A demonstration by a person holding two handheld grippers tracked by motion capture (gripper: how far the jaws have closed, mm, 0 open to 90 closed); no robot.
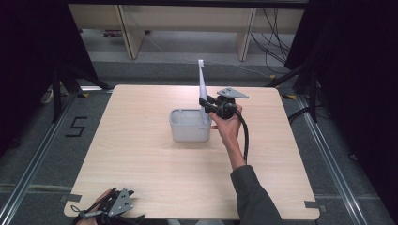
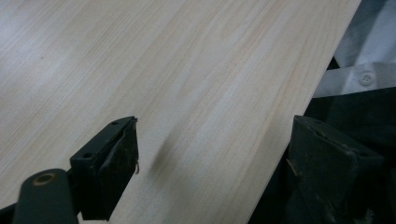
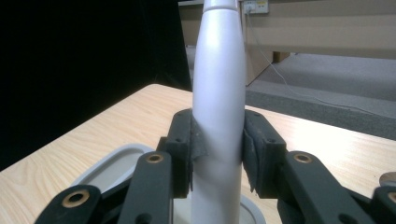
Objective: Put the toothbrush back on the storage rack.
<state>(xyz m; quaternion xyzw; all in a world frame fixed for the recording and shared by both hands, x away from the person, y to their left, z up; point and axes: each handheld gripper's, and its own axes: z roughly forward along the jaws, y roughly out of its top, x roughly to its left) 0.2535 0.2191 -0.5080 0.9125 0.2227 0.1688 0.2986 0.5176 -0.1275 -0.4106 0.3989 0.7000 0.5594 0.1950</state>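
Note:
A tall white handle [image 1: 202,82] stands nearly upright, its lower end inside a grey-white rectangular bin [image 1: 189,126] at the middle of the wooden table [image 1: 141,154]. My right gripper [image 1: 205,106] is shut on the handle just above the bin's right rim. In the right gripper view both pads press the white handle [image 3: 218,102] from either side, with the bin's rim [image 3: 109,168] below. My left gripper [image 1: 136,218] rests at the table's near left edge. In the left gripper view its jaws [image 2: 210,163] stand wide apart over bare wood, holding nothing.
A black cable [image 1: 244,133] trails from the right gripper along the forearm. Beyond the table's far edge are wooden furniture legs [image 1: 129,33] and floor cables [image 1: 274,37]. A floor mark "5" [image 1: 76,126] lies to the left. Dark curtains flank both sides.

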